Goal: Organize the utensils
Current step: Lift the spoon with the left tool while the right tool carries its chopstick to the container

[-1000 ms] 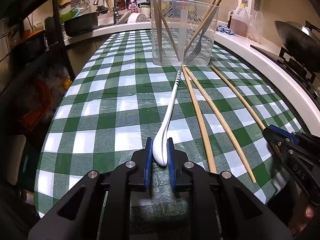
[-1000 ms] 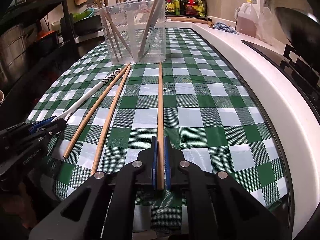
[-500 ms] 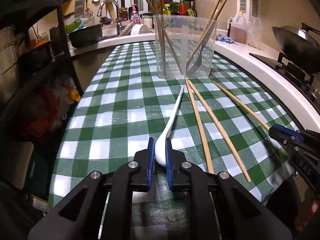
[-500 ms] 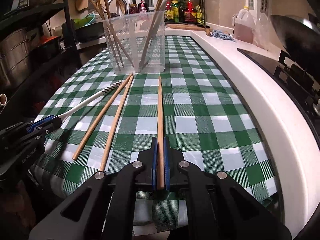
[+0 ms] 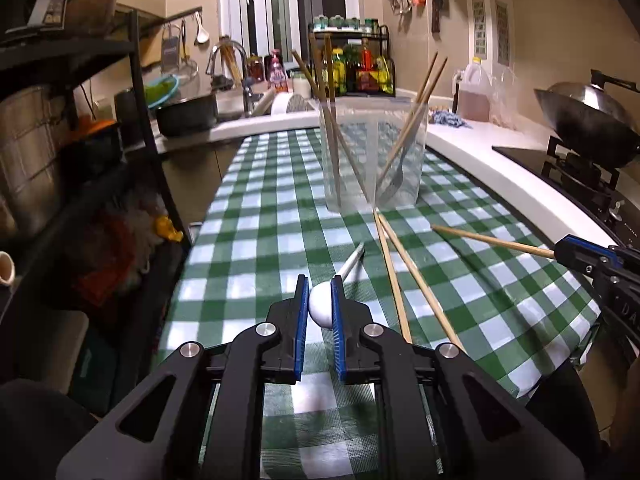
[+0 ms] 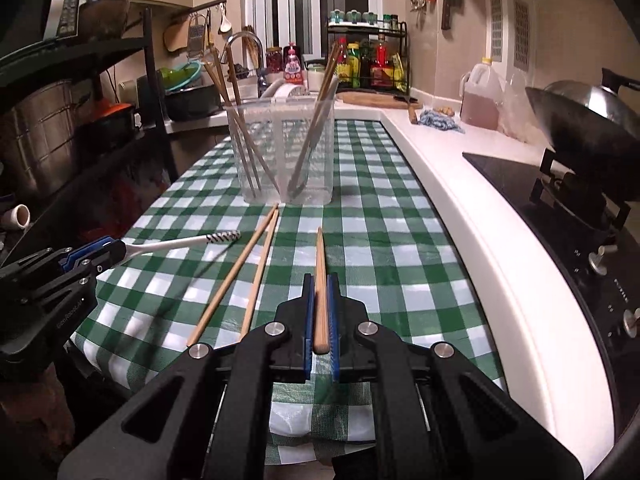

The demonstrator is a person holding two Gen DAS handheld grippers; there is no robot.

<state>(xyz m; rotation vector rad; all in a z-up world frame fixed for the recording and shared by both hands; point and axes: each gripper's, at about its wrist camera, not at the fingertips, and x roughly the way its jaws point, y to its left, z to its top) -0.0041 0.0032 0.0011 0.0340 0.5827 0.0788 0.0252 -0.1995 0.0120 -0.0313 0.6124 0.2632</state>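
- The left gripper is clamped on the bowl end of a white spoon; the handle points away toward 1 o'clock, its striped tip clear of the cloth.
- From the right wrist view, that same spoon sticks out of the left gripper at 9 o'clock, handle aimed toward the middle of the table.
- The right gripper grasps one chopstick near its thick end; the stick runs straight ahead toward 12 o'clock, its far tip raised off the cloth.
- Two more chopsticks lie on the green check cloth just left of the held one, side by side, their far tips near the base of the holder.
- The clear holder stands at 12 o'clock, with chopsticks leaning in both halves and a fork in the right half.
- A wok sits on the stove at 2 o'clock.
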